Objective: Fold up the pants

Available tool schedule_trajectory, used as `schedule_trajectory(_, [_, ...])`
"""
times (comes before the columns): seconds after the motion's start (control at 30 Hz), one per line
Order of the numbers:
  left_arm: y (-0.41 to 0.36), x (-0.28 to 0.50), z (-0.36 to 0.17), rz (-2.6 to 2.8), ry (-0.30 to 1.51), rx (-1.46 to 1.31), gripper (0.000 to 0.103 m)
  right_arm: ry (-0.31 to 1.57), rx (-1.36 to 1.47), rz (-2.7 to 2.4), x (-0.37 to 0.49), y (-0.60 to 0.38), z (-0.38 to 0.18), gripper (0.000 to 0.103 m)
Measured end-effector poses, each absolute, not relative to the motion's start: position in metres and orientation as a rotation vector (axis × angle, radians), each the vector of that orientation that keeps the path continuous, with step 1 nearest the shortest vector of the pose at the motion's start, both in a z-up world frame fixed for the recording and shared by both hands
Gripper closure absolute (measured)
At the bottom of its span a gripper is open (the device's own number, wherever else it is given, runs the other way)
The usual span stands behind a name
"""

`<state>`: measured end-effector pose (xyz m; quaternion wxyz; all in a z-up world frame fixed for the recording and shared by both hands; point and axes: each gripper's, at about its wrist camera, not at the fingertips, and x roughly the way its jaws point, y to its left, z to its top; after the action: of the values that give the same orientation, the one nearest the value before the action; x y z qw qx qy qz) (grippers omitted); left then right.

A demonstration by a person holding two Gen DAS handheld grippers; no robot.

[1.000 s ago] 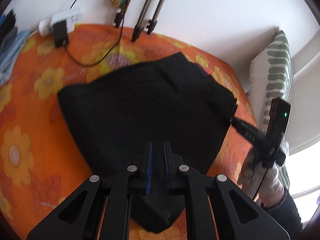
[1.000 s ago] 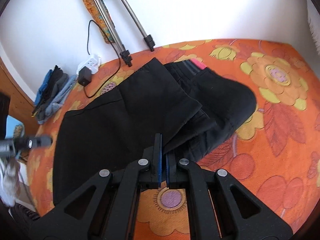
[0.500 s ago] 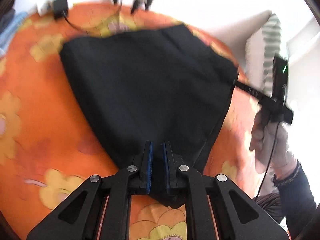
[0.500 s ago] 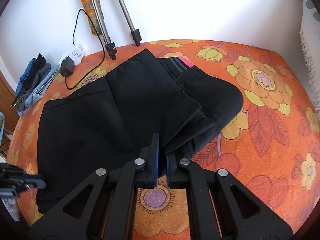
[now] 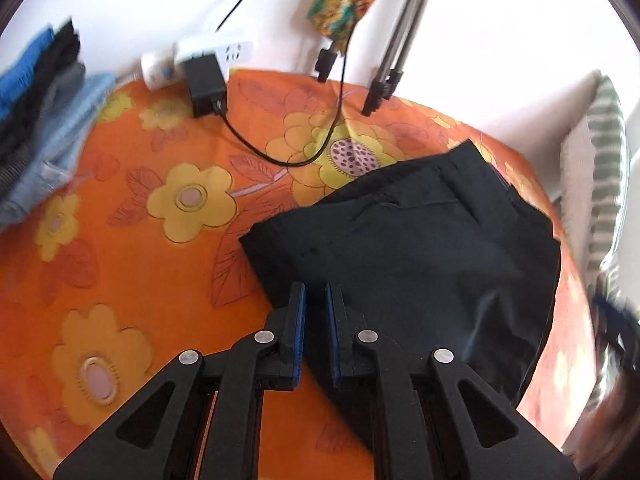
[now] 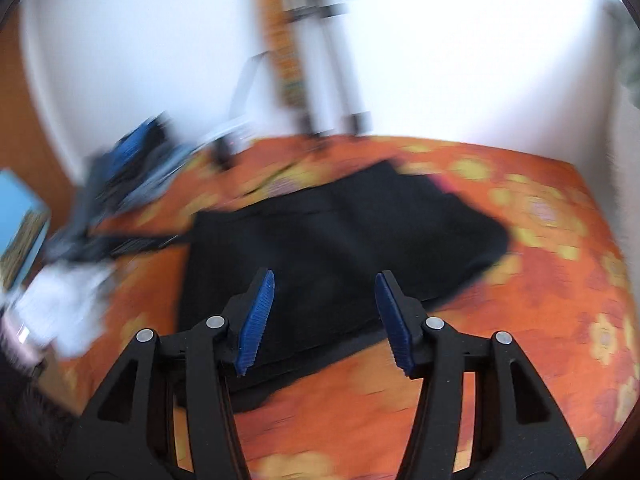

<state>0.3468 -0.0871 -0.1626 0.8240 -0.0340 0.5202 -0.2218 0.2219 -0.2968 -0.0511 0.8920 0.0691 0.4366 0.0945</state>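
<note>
The left claw [image 5: 314, 332] stays clamped on the near corner of the black pants [image 5: 420, 248], while the right claw [image 6: 324, 316], its jaws just opened and empty, hangs above their near edge.

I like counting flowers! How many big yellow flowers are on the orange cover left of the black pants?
3: one near the middle, one further left, one lowest; others may be hidden.

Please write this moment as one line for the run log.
left gripper: shut on black fabric pants | right gripper: open, just released, nothing between pads | pants folded on orange flowered cloth
</note>
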Motion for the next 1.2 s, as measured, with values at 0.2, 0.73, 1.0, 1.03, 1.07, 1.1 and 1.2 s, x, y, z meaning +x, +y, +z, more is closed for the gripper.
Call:
schedule_trajectory(0.2, [-0.084, 0.358, -0.177, -0.433, 1.104, -0.033, 0.094, 1.011, 0.067, 0.344, 0.224, -0.229, -0.093, 0.056])
schedule_trajectory(0.73, [-0.077, 0.36, -0.172, -0.399, 1.097, -0.018, 0.092, 1.065, -0.025, 0.401, 0.185, -0.213, -0.11, 0.06])
schedule_trajectory(1.0, [-0.06, 0.343, -0.162, -0.446, 1.155, -0.143, 0.08, 1.007, -0.19, 0.529, 0.162, -0.175, -0.106, 0.058])
schedule_trajectory(1.03, [-0.06, 0.342, -0.162, -0.449, 1.16, -0.152, 0.08, 0.996, -0.245, 0.526, 0.16, -0.168, -0.11, 0.057])
schedule_trajectory(1.07, [-0.06, 0.342, -0.163, -0.452, 1.17, -0.163, 0.08, 0.986, -0.279, 0.52, 0.157, -0.163, -0.111, 0.057])
schedule_trajectory(1.1, [-0.061, 0.341, -0.163, -0.458, 1.177, -0.17, 0.08, 0.978, -0.312, 0.516, 0.157, -0.158, -0.114, 0.057])
schedule_trajectory(1.2, [-0.063, 0.341, -0.163, -0.467, 1.183, -0.172, 0.08, 0.984, -0.327, 0.524, 0.156, -0.153, -0.117, 0.057])
